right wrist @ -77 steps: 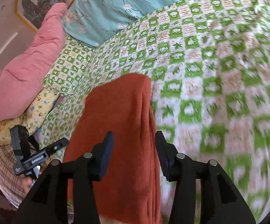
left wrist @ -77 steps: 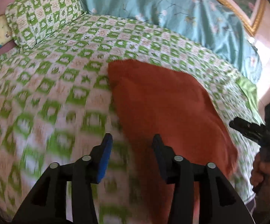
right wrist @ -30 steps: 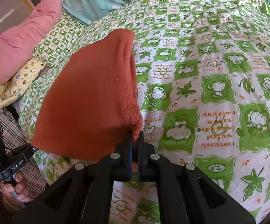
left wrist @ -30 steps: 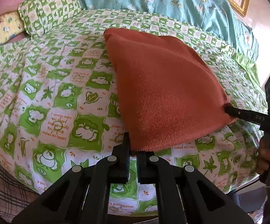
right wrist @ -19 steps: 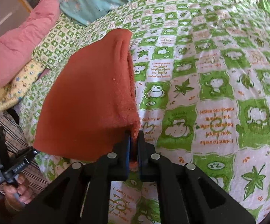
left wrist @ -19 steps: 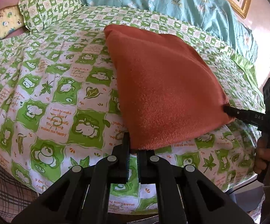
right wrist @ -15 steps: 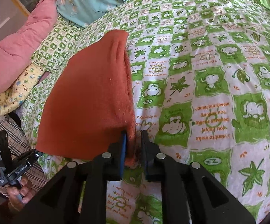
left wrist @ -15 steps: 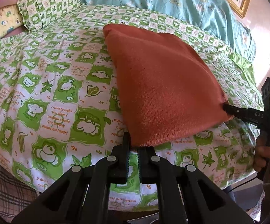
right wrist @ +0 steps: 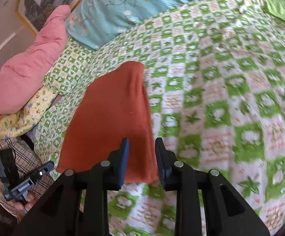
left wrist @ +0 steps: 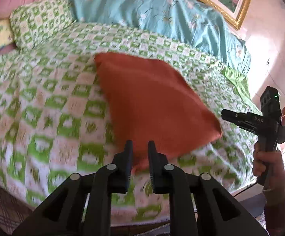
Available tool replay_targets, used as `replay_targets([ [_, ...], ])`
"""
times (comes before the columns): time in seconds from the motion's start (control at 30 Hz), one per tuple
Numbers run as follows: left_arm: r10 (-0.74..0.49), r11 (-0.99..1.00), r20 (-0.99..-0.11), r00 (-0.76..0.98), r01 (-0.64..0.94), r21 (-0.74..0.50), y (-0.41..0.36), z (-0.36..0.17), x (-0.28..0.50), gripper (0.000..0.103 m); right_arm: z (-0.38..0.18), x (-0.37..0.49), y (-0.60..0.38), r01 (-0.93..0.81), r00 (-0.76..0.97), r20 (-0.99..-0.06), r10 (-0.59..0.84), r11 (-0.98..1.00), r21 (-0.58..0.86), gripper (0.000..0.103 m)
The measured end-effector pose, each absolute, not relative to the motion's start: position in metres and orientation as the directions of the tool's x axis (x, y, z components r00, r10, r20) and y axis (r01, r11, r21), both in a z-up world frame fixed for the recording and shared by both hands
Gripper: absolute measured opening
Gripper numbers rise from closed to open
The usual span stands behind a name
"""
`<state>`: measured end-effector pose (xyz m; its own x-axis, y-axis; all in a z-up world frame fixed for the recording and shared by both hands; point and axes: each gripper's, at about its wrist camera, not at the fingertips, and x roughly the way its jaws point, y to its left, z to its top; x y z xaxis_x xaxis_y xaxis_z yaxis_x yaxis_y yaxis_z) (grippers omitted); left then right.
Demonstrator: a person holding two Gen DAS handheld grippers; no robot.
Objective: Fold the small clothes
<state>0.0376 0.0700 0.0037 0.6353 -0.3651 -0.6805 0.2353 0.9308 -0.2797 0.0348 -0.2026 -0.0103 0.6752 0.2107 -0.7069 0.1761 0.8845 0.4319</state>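
L claw (left wrist: 139, 147) – black arms, silver screws | R claw (right wrist: 141, 145) – black, blue pads | pink fuzzy sleeve (left wrist: 280, 212)

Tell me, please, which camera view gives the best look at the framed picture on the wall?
The right wrist view: the framed picture shows its gold frame along two sides and much of a blurry painted scene. The left wrist view catches only a lower corner of it, with a strip of canvas cut off by the image edge.

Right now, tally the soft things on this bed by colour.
Orange: 1, folded cloth
Green-checked: 2, bedsheet and pillow
Teal floral: 1, quilt
Pink: 1, quilt
Yellow printed: 1, pillow
Total: 6
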Motion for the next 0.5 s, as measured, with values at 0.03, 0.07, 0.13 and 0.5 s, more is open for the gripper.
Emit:
replay_targets([
  [0.03,-0.371,0.928,-0.681,0.631,0.236,-0.287,0.067,0.006,0.044,0.017,-0.009,0.042,-0.198,0.161,0.675,-0.704,0.219,0.888,0.431,0.029],
  [0.07,-0.385,0.923,-0.68,0.624,0.238,-0.303,0.066,0.007,0.048,0.017,-0.008,0.047,-0.195,0.152,0.675,-0.703,0.225,0.89,0.43,0.029],
  [0.13,-0.422,0.906,-0.668,0.613,0.255,-0.338,0.062,0.01,0.052,0.019,-0.007,0.057,-0.188,0.133,0.676,-0.698,0.236,0.892,0.431,0.031],
  [0.5,-0.396,0.918,-0.732,0.554,0.249,-0.309,0.056,-0.034,0.064,0.024,-0.047,0.097,-0.176,0.106,0.609,-0.746,0.269,0.904,0.413,0.032],
])
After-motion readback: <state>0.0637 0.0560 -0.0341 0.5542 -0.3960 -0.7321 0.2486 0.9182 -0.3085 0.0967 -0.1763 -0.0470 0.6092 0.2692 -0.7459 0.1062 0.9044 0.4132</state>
